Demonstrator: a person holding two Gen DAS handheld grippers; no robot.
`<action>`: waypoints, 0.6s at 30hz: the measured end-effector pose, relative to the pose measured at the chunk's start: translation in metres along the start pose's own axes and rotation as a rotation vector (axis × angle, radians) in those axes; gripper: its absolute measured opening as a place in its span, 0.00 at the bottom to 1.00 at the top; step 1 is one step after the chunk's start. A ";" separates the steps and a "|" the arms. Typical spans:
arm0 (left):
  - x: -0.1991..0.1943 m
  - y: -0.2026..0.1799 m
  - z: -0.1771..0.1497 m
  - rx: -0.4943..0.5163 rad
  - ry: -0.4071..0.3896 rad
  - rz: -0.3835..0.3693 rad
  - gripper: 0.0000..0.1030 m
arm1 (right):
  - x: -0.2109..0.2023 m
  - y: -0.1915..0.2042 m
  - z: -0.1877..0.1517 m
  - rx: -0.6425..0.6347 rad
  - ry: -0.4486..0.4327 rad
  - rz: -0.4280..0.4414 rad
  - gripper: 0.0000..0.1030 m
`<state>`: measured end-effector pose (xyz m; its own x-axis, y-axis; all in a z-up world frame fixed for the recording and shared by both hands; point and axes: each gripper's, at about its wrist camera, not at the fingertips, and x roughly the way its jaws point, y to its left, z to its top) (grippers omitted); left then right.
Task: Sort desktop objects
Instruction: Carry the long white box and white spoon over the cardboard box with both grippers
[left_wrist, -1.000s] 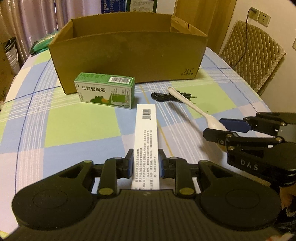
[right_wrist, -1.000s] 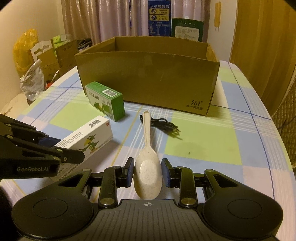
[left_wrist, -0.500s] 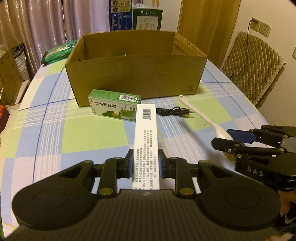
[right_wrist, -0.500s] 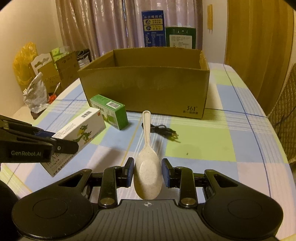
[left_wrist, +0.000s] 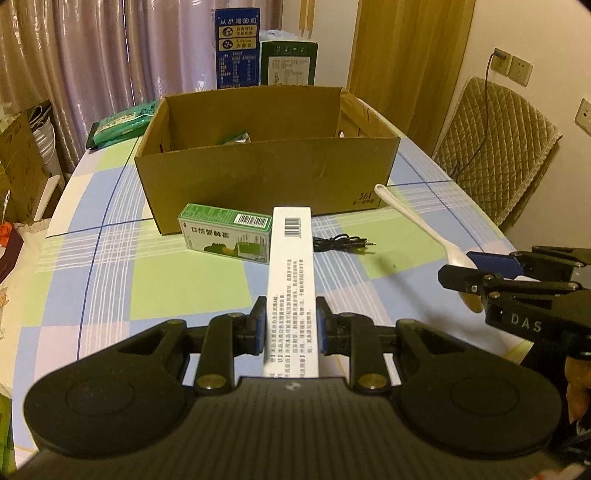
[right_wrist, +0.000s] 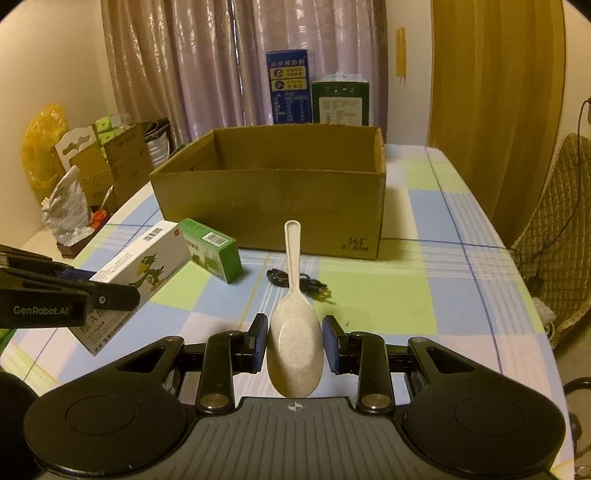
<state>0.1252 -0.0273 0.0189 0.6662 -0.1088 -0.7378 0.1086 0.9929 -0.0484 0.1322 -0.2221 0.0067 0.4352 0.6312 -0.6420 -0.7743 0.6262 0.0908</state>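
**Two items held above the table, box not yet reached**

Left wrist view: The left gripper is clamped on a long white carton, gripped near one end so that most of its length sticks out ahead, barcode end farthest away. Beyond it, an open cardboard box is seen on the checked tablecloth, with some small thing already lying inside. A green carton lies just in front of the box, and a black cable is coiled beside it. At the right edge, the right gripper is seen holding a pale spoon. Because the white carton is held by one end only, it may be levered downward and pivot or slip between the pads. Its far end may also be knocked against the box's near wall if it is carried in too low.

Right wrist view: The right gripper is closed on the spoon across its bowl, handle pointing toward the box. The bowl is rounded and smooth, so the pads may be squeezed off it and the spoon twisted or dropped. The left gripper and its white carton are seen close on the left, above the green carton; the two loads may be bumped together if both are brought over the box at once. The cable lies below the spoon handle.
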 end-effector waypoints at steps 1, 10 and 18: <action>-0.001 0.000 0.000 0.000 -0.002 -0.001 0.20 | -0.001 0.000 0.002 0.002 -0.003 -0.002 0.28; -0.003 0.004 0.004 -0.010 -0.011 -0.002 0.20 | -0.008 -0.003 0.013 0.003 -0.014 -0.016 0.28; -0.003 0.011 0.010 -0.020 -0.019 0.002 0.20 | -0.008 -0.002 0.027 0.003 -0.024 -0.013 0.28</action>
<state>0.1317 -0.0167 0.0278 0.6806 -0.1074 -0.7247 0.0926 0.9939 -0.0603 0.1423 -0.2161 0.0326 0.4563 0.6333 -0.6250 -0.7669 0.6362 0.0847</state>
